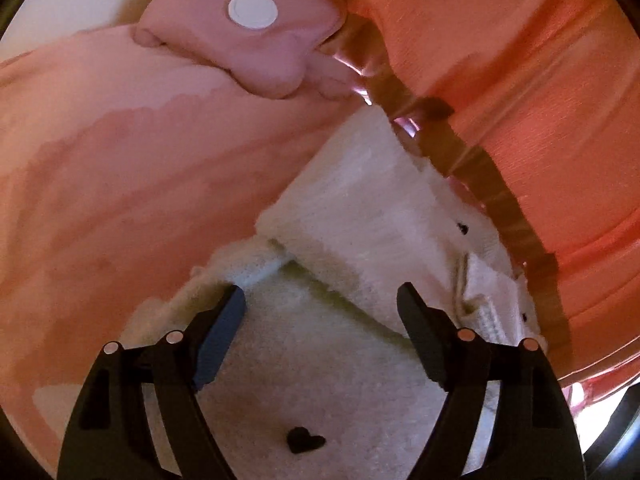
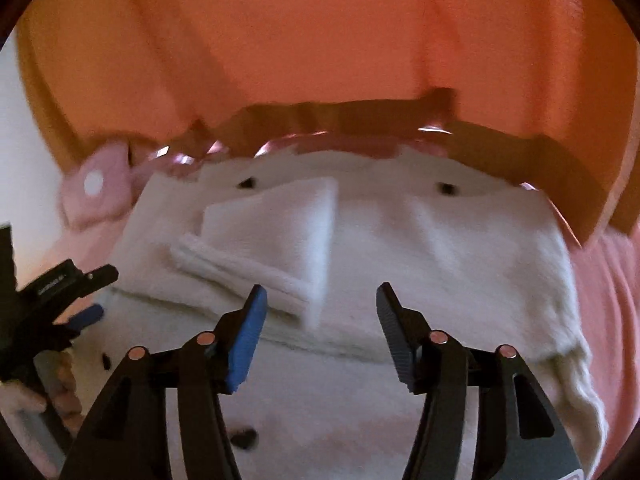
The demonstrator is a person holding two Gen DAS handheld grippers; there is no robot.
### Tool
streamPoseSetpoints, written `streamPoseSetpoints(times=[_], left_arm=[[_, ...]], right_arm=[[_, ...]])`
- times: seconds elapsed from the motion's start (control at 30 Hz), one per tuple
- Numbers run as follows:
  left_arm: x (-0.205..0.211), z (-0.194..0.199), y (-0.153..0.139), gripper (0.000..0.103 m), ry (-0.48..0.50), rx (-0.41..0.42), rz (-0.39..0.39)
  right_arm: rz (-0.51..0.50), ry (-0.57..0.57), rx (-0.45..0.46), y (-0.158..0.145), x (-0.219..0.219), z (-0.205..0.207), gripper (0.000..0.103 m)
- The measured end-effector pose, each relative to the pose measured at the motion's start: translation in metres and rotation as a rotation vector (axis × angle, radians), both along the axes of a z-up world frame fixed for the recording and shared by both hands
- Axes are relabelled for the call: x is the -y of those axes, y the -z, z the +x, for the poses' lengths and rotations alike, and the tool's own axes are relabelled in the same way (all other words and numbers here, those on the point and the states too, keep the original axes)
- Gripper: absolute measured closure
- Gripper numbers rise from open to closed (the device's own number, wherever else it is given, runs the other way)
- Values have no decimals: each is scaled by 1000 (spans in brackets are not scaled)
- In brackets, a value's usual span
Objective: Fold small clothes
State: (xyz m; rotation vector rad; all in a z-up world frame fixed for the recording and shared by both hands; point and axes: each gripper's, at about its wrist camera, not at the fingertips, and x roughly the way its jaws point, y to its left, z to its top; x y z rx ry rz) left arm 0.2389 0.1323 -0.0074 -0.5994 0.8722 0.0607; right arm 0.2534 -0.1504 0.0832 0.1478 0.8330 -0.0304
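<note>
The cream sweater (image 2: 400, 248), lower centre of my frame with one sleeve (image 2: 276, 236) already folded across it, lies on pink bedding (image 1: 120, 180), so with my left tool (image 1: 320, 308) and right tool (image 2: 320, 304) both spread apart and empty, I judge the other sleeve comes next.

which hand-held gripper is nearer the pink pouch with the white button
Left. The left hand-held gripper hovers open over the cream sweater's edge on the side of the pink pouch. The right hand-held gripper hangs open over the sweater's middle, farther from it.
</note>
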Motion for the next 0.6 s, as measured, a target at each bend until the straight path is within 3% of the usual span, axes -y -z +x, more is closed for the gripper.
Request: streamPoseSetpoints(times=[0.1,0.2,0.23,0.37,0.53,0.6], left_arm=[[-1,-1,1,27,17,-11,37],[3,2,4,27,31,-21,69],[1,4,5,27,34,-24,71],[-5,8,7,27,28,-31,24],[-2,9,9,26,31,-33,22],[-2,9,9,24,31,-31,2]], right_arm=[[-59,-41,-44,13,-23,23,47],[-116,-39,-55,15,-22,32,88],[-60,8,-33,6,-6,27,89],[199,193,-2,-9,70,-14,89],[302,341,-79,25,131,-61,61],[402,377,-72,28,145,-65,58]])
